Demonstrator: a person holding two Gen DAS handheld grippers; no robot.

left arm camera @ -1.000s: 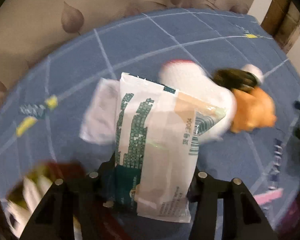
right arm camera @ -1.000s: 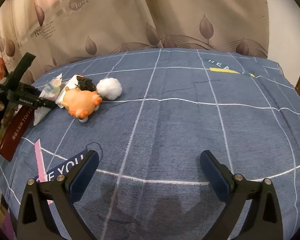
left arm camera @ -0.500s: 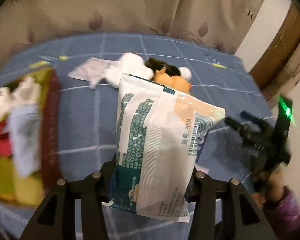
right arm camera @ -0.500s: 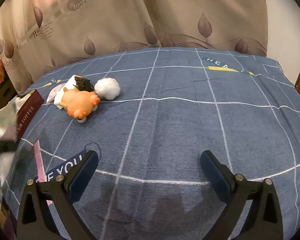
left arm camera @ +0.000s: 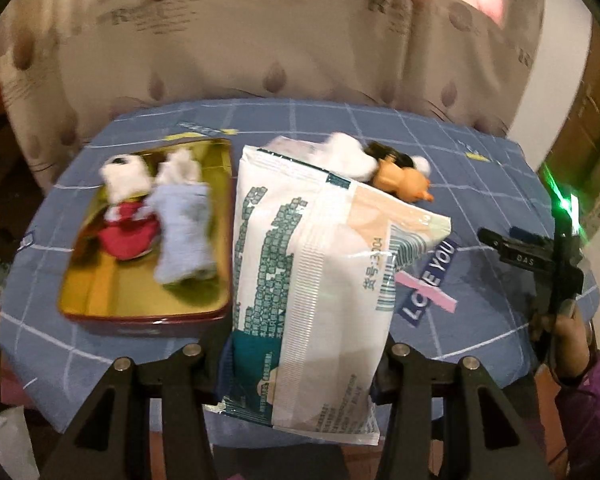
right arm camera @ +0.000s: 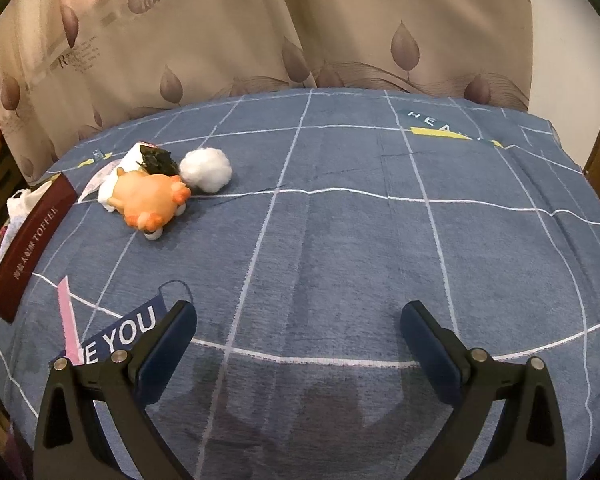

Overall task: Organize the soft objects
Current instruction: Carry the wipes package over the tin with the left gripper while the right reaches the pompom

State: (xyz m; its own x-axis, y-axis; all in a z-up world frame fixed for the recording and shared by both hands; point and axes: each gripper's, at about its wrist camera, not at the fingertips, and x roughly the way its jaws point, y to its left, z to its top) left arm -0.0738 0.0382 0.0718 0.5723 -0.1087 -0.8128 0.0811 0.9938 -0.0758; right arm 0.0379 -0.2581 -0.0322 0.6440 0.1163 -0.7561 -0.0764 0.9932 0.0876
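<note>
My left gripper (left arm camera: pixel 304 354) is shut on a white and teal soft pack (left arm camera: pixel 316 264), held up above the near edge of the blue table. Left of the pack lies a red tin (left arm camera: pixel 148 316) with a gold inside; a red cloth (left arm camera: pixel 126 232) and a pale blue sock (left arm camera: pixel 182 232) lie in it. Behind the pack sit an orange plush toy (left arm camera: pixel 402 184) and white fluff (left arm camera: pixel 348 156). In the right wrist view my right gripper (right arm camera: pixel 300 340) hangs open over bare cloth, far from the orange toy (right arm camera: pixel 148 200), the cotton ball (right arm camera: pixel 206 170) and the tin (right arm camera: pixel 32 240).
A blue checked cloth (right arm camera: pixel 380 240) covers the table; a "LOVE YOU" patch (left arm camera: pixel 428 280) lies right of the pack. Beige leaf curtains (right arm camera: pixel 300 20) hang behind. In the left wrist view the person's hand (left arm camera: pixel 568 332) holds the right gripper at the table's right edge.
My left gripper, still holding the pack, has swung away from the toy pile and back toward the tin, which now shows at left. It left the right wrist view. The right gripper stayed put.
</note>
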